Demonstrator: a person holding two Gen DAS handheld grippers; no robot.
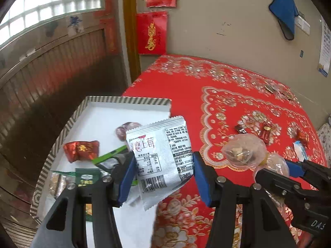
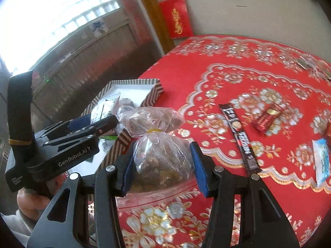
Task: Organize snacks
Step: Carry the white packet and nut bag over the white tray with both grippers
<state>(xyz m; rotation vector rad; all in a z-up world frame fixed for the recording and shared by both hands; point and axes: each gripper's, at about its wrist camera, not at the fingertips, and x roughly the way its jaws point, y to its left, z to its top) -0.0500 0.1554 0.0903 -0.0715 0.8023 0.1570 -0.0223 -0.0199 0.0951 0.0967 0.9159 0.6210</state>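
Left wrist view takes in a table under a red tablecloth (image 1: 244, 95) patterned with gold and silver flowers, pushed against a pale wall hung with red paper decorations (image 1: 152, 33); a ribbed metal shutter and glass-block window stand off to the table's left. A striped box (image 1: 128, 100) with a white floor sits at the table's left edge, holding a red-wrapped candy (image 1: 80, 149), green packets and a dark round sweet.

The left gripper (image 1: 163, 163) is clamped on a silver snack packet (image 1: 159, 155) printed with red characters, a nutrition table and a barcode. The packet hangs between the blue pads, above the box's near right corner.

The right gripper (image 2: 163, 163) squeezes a clear plastic bag of nuts (image 2: 159, 157), tied at its neck with a yellow band, just right of the box. Farther right on the cloth lie a dark Nescafé stick (image 2: 240, 138), a small red packet (image 2: 266, 117) and a blue-and-white wrapper (image 2: 321, 161).
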